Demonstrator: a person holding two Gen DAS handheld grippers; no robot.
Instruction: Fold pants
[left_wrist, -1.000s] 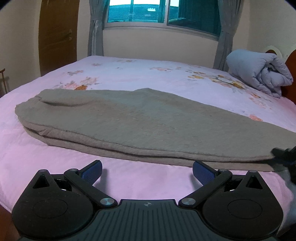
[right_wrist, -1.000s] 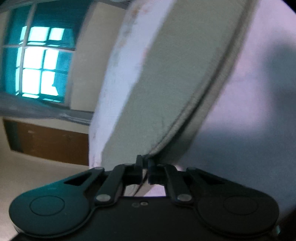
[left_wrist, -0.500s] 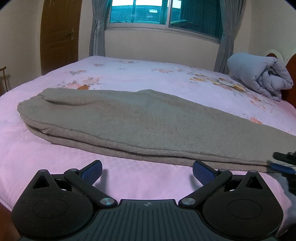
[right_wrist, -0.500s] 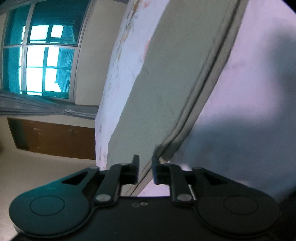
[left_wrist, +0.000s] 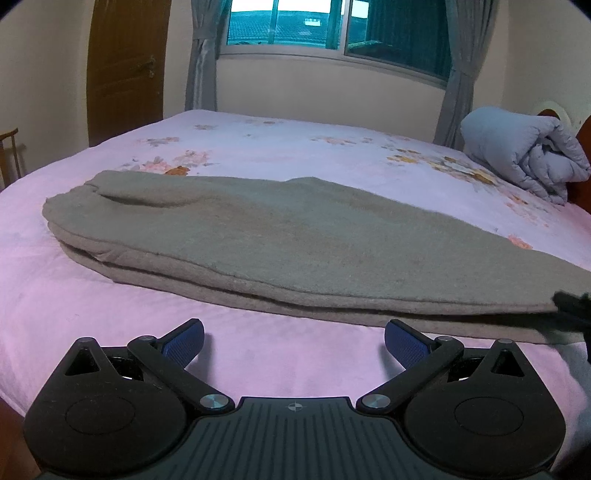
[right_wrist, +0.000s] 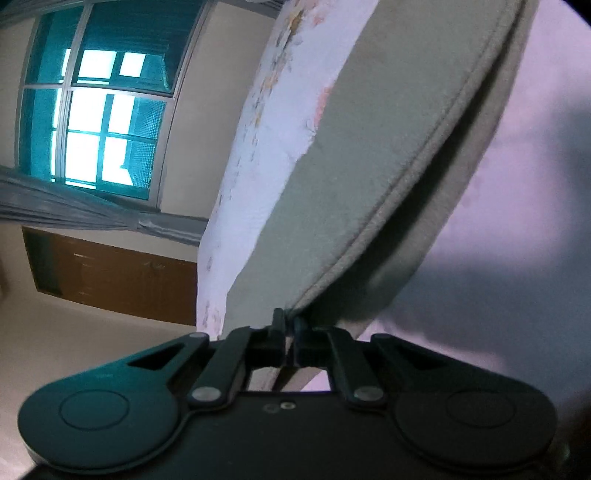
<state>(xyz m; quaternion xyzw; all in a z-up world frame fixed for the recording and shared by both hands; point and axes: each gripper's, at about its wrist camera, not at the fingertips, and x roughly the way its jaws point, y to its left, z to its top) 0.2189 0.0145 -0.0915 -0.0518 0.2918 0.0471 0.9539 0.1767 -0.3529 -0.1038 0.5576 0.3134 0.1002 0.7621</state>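
- Grey-brown pants (left_wrist: 280, 236) lay flat along the near edge of the bed (left_wrist: 110, 332), already doubled leg on leg, two stacked layers visible along the near hem.
- Bed carried a pink floral sheet (left_wrist: 332, 155); a rolled blue-grey duvet (left_wrist: 524, 158) sat at the far right corner by the headboard, well apart from the pants.
- Left gripper (left_wrist: 293, 338) hung just off the near edge of the pants, jaws wide apart, blue pads (left_wrist: 184, 338) bare, nothing between them, not touching the cloth.
- Right gripper (right_wrist: 289, 325) was at the right end of the pants, jaws pinched together on the top layer's edge; in the right wrist view the upper layer looked peeled off the lower one, with a dark gap between.
- In the left wrist view the right gripper showed only as a dark shape at the right frame edge, at the pants' end.
- Step in hand, my read: grabbing the ends for the crosswise fold; right side taken, left side not yet.
- Next probably needs the left gripper to come in and close on the near hem, catching both layers, then both ends carried across toward the other end.
- Risk: right grip seems to hold one layer only, so the lower leg could stay behind.
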